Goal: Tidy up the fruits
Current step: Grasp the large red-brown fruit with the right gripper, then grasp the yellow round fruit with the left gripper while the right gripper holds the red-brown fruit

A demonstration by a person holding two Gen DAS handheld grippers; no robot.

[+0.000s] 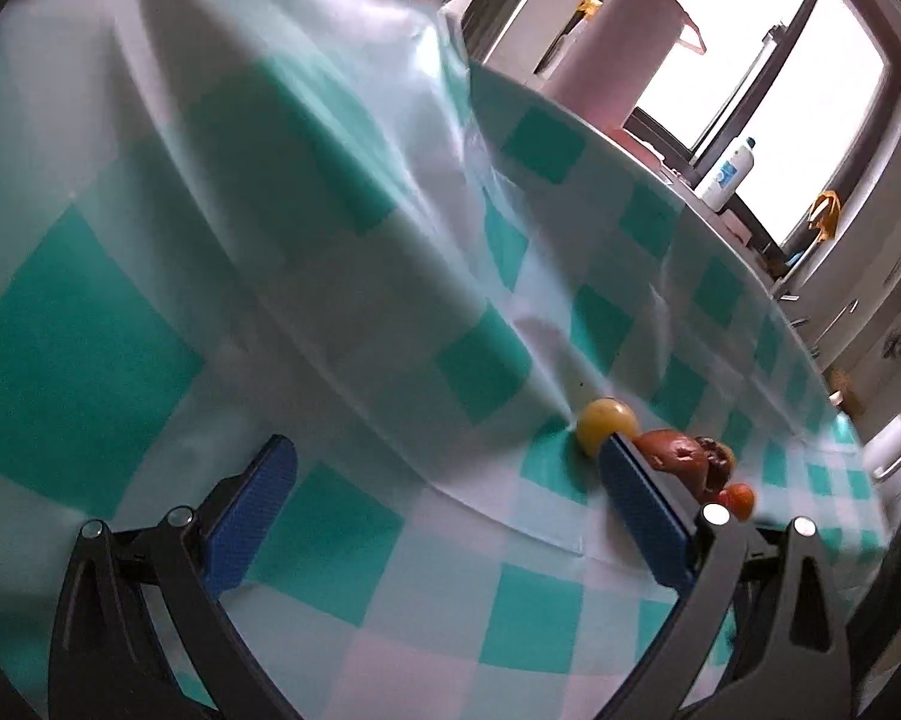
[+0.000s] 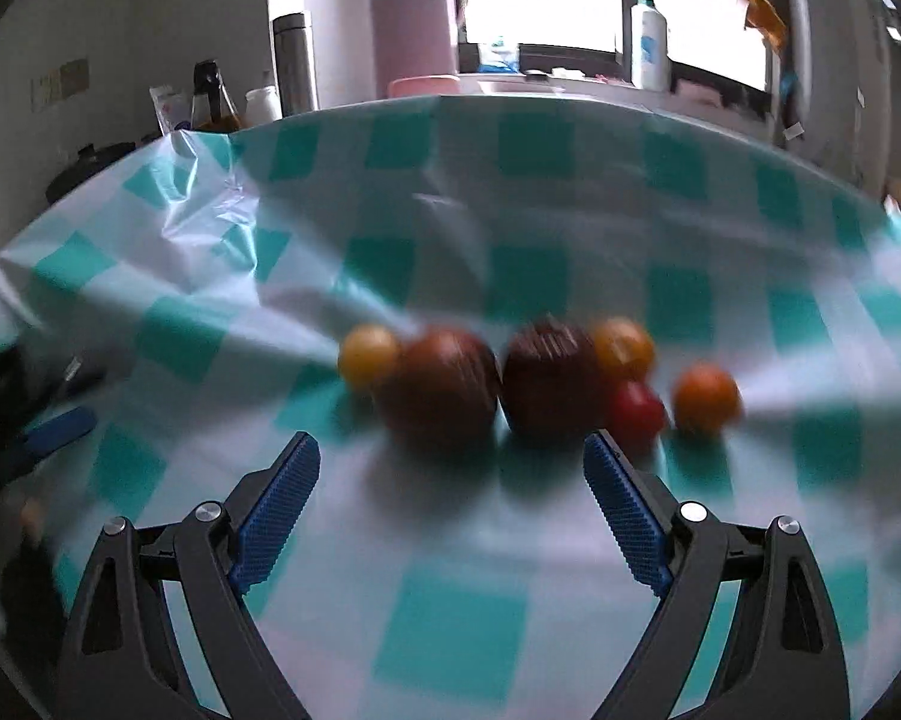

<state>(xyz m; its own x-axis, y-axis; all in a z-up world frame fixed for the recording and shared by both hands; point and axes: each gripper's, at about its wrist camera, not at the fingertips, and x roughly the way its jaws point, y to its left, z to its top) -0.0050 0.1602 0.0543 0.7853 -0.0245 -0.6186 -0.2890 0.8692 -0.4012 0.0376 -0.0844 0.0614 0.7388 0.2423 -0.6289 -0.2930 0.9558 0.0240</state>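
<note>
Several small fruits lie in a loose row on the teal-and-white checked tablecloth point(image 2: 450, 600). In the right wrist view I see a yellow fruit point(image 2: 368, 355), two dark brown-red fruits point(image 2: 441, 387) point(image 2: 549, 381), an orange-yellow one point(image 2: 623, 347), a red one point(image 2: 636, 414) and an orange one point(image 2: 707, 397). My right gripper point(image 2: 450, 456) is open just in front of the brown pair, touching nothing. My left gripper point(image 1: 447, 456) is open over bare cloth; the yellow fruit point(image 1: 605, 423), a wrinkled brown fruit point(image 1: 678, 457) and an orange fruit point(image 1: 739, 499) sit just beyond its right finger point(image 1: 642, 498).
A pink thermos jug point(image 2: 414, 18) stands past the table's far edge, with a white bottle point(image 2: 649, 45) on the window sill and a steel flask point(image 2: 294, 63) and jars at the back left. The cloth is creased into a raised fold point(image 1: 390, 192) on the left.
</note>
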